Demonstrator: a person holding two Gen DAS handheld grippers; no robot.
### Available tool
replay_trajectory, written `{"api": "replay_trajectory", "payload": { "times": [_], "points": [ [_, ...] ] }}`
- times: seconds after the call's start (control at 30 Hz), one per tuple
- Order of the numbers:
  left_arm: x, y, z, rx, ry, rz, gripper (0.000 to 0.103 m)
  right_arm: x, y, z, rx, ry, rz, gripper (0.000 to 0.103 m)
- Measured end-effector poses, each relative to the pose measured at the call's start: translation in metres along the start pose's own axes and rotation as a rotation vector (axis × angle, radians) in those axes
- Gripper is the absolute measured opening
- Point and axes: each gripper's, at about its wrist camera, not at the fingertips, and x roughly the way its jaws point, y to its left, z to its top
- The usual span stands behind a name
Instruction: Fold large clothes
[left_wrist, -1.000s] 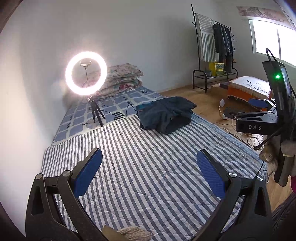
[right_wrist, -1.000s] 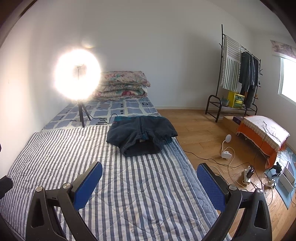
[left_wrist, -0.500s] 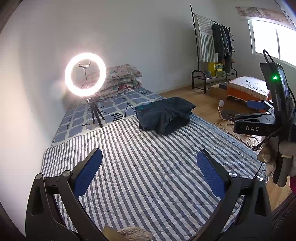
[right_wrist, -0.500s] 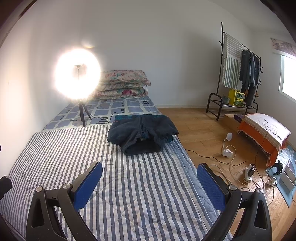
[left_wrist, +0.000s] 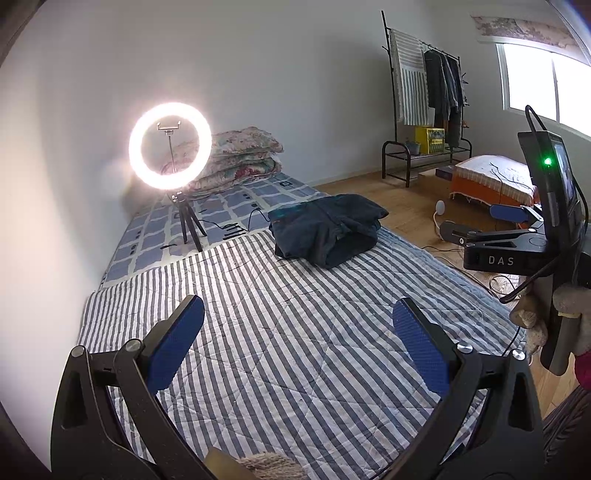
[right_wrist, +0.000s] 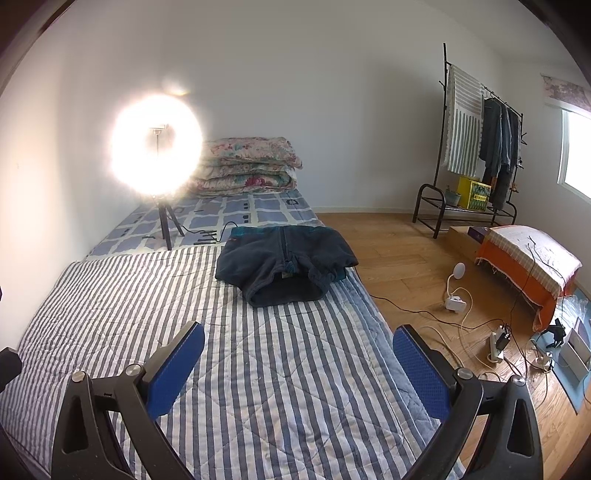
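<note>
Near the bed's (right_wrist: 258, 369) far right edge lies the folded dark garment (right_wrist: 286, 266); left gripper (left_wrist: 297, 349) and right gripper (right_wrist: 297, 350) (lettered "DAS") hover, jaws apart, empty.

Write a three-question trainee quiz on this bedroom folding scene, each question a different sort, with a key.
1. True or false: the left gripper is shut on the dark garment.
2. Multiple choice: the dark garment lies on
A) the wooden floor
B) the striped quilt
C) the clothes rack
3. Fill in: the lit ring light stands on a small ____ on the checked bedding.

Key:
1. False. Both the left gripper and the right gripper are open and hold nothing; the garment lies well ahead of them.
2. B
3. tripod
</note>
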Motion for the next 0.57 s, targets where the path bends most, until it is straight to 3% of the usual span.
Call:
{"api": "replay_trajectory", "payload": {
  "times": [0.57],
  "points": [
    [-0.0058,0.0034,-0.0049,-0.036,-0.02,0.005,0.103,0.0013,0.0028,-0.003,-0.005,0.009,0.004,0.103]
  ]
}}
